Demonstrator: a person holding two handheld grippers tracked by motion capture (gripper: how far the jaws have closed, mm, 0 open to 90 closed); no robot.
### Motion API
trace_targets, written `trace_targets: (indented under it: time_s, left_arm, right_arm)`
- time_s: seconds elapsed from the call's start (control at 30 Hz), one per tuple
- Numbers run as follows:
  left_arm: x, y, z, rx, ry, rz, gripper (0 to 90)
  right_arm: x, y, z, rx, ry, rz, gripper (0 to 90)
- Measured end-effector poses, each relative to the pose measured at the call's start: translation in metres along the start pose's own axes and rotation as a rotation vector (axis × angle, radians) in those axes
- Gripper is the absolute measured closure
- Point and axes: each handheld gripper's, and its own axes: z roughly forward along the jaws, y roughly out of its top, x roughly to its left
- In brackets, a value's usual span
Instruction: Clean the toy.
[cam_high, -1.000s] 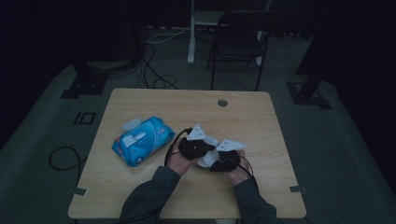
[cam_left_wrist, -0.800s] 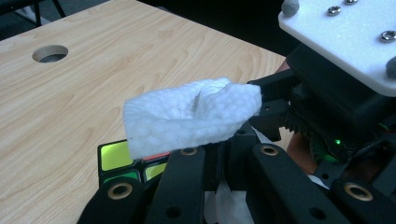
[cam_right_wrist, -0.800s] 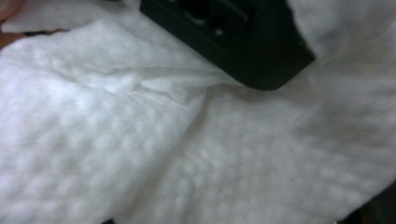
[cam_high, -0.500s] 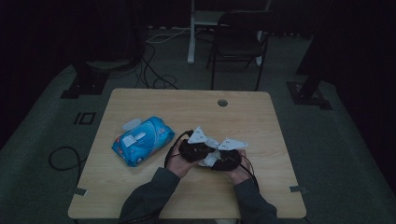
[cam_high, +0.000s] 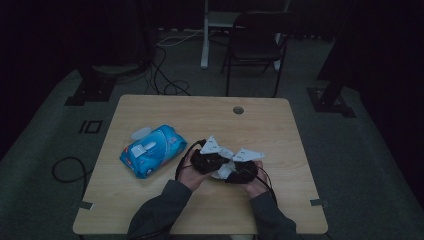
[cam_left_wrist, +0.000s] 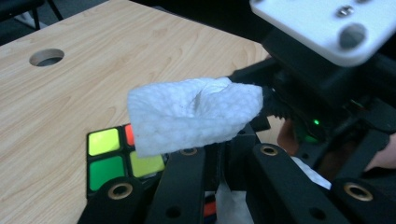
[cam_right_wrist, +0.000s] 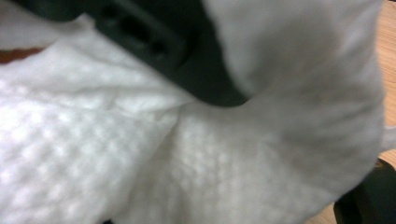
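Two grippers meet over a dimpled white wipe (cam_left_wrist: 194, 114)
Left gripper (cam_high: 207, 161) clamps a glossy square-tiled puzzle cube (cam_left_wrist: 116, 156); right gripper (cam_high: 242, 171) pinches the soft, crumpled wipe shut on the woodgrain table (cam_high: 260, 125)

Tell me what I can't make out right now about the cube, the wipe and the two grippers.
- Rubik's cube: in the left gripper view the left gripper jaws and the white wipe cover most of it; a few stickers show.
- Right gripper: in the left gripper view the wipe hides its jaw tips.
- Right gripper view: the wipe sits close and blurred, hiding the cube.
- High view: too dim and small to tell how the jaws stand.
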Motion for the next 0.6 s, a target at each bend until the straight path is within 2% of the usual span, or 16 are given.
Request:
trace_targets:
  time_s: [0.07,0.37,0.6]
  left_arm:
    - [0.0020,0.0001,0.0010,-0.010,0.002,-0.016,87.6]
    - [0.0082,0.0005,0.0051,-0.022,0.004,-0.041,87.6]
    - [0.0045,0.0009,0.0031,-0.019,0.001,-0.026,87.6]
  right_arm:
    - [0.0007,0.0000,0.0001,0.001,0.002,-0.001,35.0]
    - [0.0038,-0.0008,0.0015,0.002,0.010,-0.010,35.0]
    - [0.0019,-0.0004,0.0006,-0.001,0.004,-0.007,35.0]
